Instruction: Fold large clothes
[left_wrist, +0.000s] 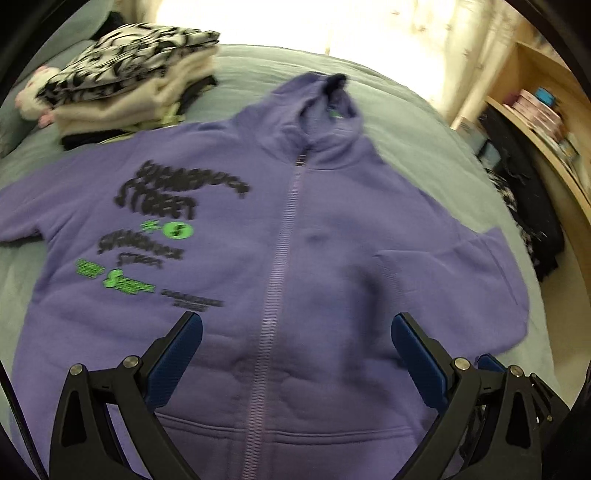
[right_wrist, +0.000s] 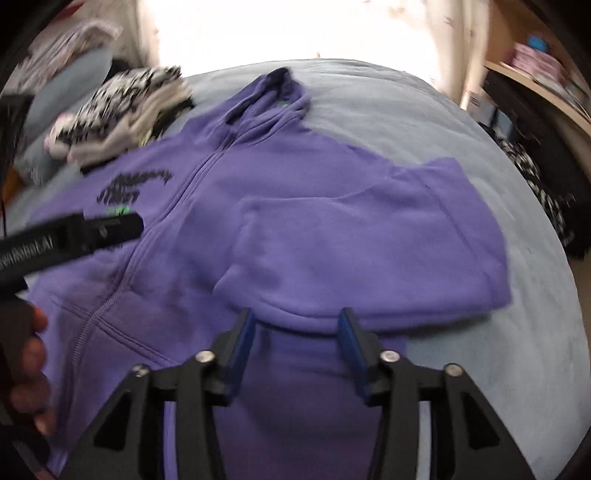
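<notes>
Your purple fleece zip-front hoodie (left_wrist: 332, 229) lies spread face-up on the pale green bed cover (left_wrist: 413, 122), its right sleeve (right_wrist: 351, 251) already folded across the chest. Expect thick, soft, floppy cloth; pinch seams or hem. Your left gripper (left_wrist: 295, 354) hangs wide open, empty; your right gripper (right_wrist: 295, 343) is part open, gripping nothing.
</notes>
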